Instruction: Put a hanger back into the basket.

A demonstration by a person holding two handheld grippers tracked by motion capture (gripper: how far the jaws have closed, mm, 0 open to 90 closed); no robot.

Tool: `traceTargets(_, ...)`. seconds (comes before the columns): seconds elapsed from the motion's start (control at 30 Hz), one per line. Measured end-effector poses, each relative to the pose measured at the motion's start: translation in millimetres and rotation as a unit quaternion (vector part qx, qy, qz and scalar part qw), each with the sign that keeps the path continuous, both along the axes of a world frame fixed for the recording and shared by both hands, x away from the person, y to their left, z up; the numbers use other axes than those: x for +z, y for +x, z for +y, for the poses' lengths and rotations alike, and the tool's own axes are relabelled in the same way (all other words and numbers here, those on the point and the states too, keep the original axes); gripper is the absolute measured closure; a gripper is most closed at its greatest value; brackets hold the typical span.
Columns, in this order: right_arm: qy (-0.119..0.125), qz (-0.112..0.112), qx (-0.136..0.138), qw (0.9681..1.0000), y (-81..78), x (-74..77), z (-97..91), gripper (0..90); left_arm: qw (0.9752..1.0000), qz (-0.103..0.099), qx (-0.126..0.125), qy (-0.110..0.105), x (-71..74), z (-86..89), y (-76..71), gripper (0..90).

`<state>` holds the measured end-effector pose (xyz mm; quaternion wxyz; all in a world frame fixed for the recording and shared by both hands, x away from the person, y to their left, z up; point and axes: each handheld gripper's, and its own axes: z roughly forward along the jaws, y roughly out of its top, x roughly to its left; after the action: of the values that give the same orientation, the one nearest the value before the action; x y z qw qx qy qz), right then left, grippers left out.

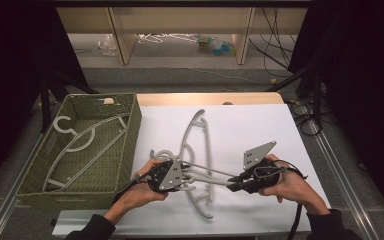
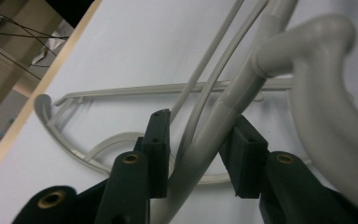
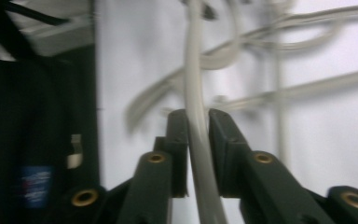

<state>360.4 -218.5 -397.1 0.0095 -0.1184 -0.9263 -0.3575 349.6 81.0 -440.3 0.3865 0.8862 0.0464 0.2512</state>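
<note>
Two or three grey plastic hangers [image 1: 207, 145] lie tangled on the white table top [image 1: 260, 130]. My left gripper [image 1: 187, 178] is at the near left of the pile. In the left gripper view its pads [image 2: 161, 149] are shut on the thick shoulder of a hanger [image 2: 242, 84], just below its hook [image 2: 321, 93]. My right gripper [image 1: 233, 183] faces it from the right. In the blurred right gripper view my right gripper [image 3: 197, 126] has its pads close against a thin hanger rod [image 3: 195, 70], which runs straight up between them.
A green woven basket [image 1: 132, 125] stands at the table's left with more grey hangers [image 1: 87, 142] inside. Another hanger [image 2: 121, 91] lies flat beyond the left jaws. Wooden shelving [image 1: 180, 20] and cables [image 1: 280, 45] are on the floor behind the table.
</note>
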Motion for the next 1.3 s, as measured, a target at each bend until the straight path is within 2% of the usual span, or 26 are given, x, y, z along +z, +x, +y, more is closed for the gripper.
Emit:
traceTargets(0.1, 0.002, -0.023, -0.014, 0.9996, 0.9, 5.0, -3.1, 71.9, 0.9999, -0.005, -0.004, 0.010, 5.9, -3.1, -3.6, 68.2)
traceTargets(0.17, 0.005, -0.042, -0.037, 0.9984, 3.3, 8.6, -6.3, 67.1, 0.9997, -0.010, -0.005, 0.021, 9.9, -5.1, -4.7, 70.6)
traceTargets(0.2, 0.007, -0.048, -0.048, 0.9977, 4.4, 10.2, -7.4, 63.3, 0.9996, -0.012, -0.005, 0.024, 11.0, -5.9, -5.0, 71.8)
traceTargets(0.23, 0.017, -0.064, -0.072, 0.9953, 6.0, 11.8, -7.8, 55.8, 0.9996, -0.008, -0.002, 0.026, 12.2, -6.7, -5.7, 73.2)
traceTargets(0.27, 0.017, -0.064, -0.072, 0.9953, 6.0, 11.8, -7.8, 55.8, 0.9996, -0.007, -0.001, 0.026, 13.6, -7.5, -6.1, 73.2)
traceTargets(0.3, 0.024, -0.066, -0.085, 0.9939, 7.4, 13.1, -8.5, 53.0, 0.9996, -0.010, 0.001, 0.026, 16.3, -8.3, -6.8, 73.9)
traceTargets(0.33, 0.032, -0.072, -0.105, 0.9913, 8.3, 15.3, -10.0, 50.2, 0.9996, -0.007, 0.005, 0.026, 18.7, -8.8, -7.4, 74.7)
traceTargets(0.37, 0.042, -0.079, -0.133, 0.9872, 9.9, 19.9, -13.5, 45.9, 0.9997, -0.001, 0.011, 0.022, 23.9, -9.1, -8.1, 76.4)
traceTargets(0.4, 0.042, -0.079, -0.133, 0.9872, 9.9, 19.9, -13.5, 45.9, 0.9997, -0.001, 0.011, 0.022, 23.9, -9.1, -8.1, 77.4)
traceTargets(0.47, 0.064, -0.093, -0.164, 0.9800, 11.7, 24.5, -17.8, 43.1, 0.9995, 0.026, 0.021, 0.000, 30.1, -7.8, -6.5, 78.7)
traceTargets(0.5, 0.079, -0.097, -0.185, 0.9747, 10.7, 31.1, -22.1, 41.3, 0.9983, 0.041, 0.040, -0.009, 34.4, -5.4, -3.7, 78.8)
traceTargets(0.53, 0.079, -0.097, -0.185, 0.9747, 10.7, 31.1, -22.1, 41.3, 0.9983, 0.041, 0.040, -0.009, 34.4, -5.4, -3.7, 78.8)
traceTargets(0.6, 0.098, -0.104, -0.203, 0.9686, 9.6, 37.9, -24.8, 39.6, 0.9968, 0.056, 0.055, -0.015, 36.3, -1.6, -0.4, 78.8)
traceTargets(0.67, 0.100, -0.095, -0.203, 0.9693, 8.2, 40.0, -24.5, 38.8, 0.9928, 0.082, 0.076, -0.043, 37.7, 3.2, 2.8, 78.8)
traceTargets(0.7, 0.098, -0.102, -0.204, 0.9687, 7.5, 39.4, -23.5, 38.6, 0.9908, 0.092, 0.085, -0.052, 38.7, 5.1, 4.1, 78.8)
traceTargets(0.8, 0.090, -0.089, -0.195, 0.9726, 6.5, 33.7, -17.7, 38.2, 0.9829, 0.126, 0.109, -0.077, 41.8, 11.9, 8.4, 78.8)
traceTargets(0.83, 0.082, -0.079, -0.189, 0.9753, 4.4, 28.4, -12.5, 37.9, 0.9802, 0.136, 0.118, -0.082, 43.6, 16.0, 10.4, 78.8)
traceTargets(0.87, 0.082, -0.079, -0.189, 0.9753, 4.4, 28.4, -12.5, 37.9, 0.9773, 0.148, 0.122, -0.092, 44.2, 18.2, 11.2, 78.8)
traceTargets(0.9, 0.080, -0.071, -0.181, 0.9777, 1.8, 23.9, -8.7, 37.7, 0.9714, 0.163, 0.134, -0.109, 45.6, 22.3, 12.3, 78.8)
traceTargets(0.93, 0.080, -0.071, -0.181, 0.9777, 1.8, 23.9, -8.7, 37.7, 0.9679, 0.174, 0.137, -0.119, 46.5, 24.8, 13.0, 78.8)
traceTargets(0.97, 0.074, -0.066, -0.175, 0.9795, -0.7, 19.9, -6.2, 37.6, 0.9605, 0.190, 0.147, -0.140, 48.0, 30.0, 14.2, 78.8)
traceTargets(1.03, 0.073, -0.060, -0.171, 0.9807, -2.1, 17.1, -4.9, 37.6, 0.9602, 0.195, 0.147, -0.136, 50.3, 34.0, 15.3, 78.8)
traceTargets(1.07, 0.073, -0.059, -0.169, 0.9811, -3.4, 13.9, -3.9, 37.6, 0.9541, 0.207, 0.159, -0.148, 52.3, 36.3, 14.4, 78.8)
traceTargets(1.1, 0.068, -0.050, -0.166, 0.9824, -5.0, 8.8, -2.7, 37.6, 0.9539, 0.207, 0.159, -0.148, 53.4, 37.8, 14.0, 78.7)
traceTargets(1.2, 0.062, -0.039, -0.165, 0.9834, -7.9, -0.4, -3.0, 37.5, 0.9450, 0.224, 0.168, -0.170, 57.5, 42.8, 10.7, 78.8)
traceTargets(1.3, 0.061, -0.032, -0.165, 0.9838, -10.0, -7.0, -3.5, 37.5, 0.9385, 0.239, 0.166, -0.186, 64.5, 51.2, 6.0, 78.7)
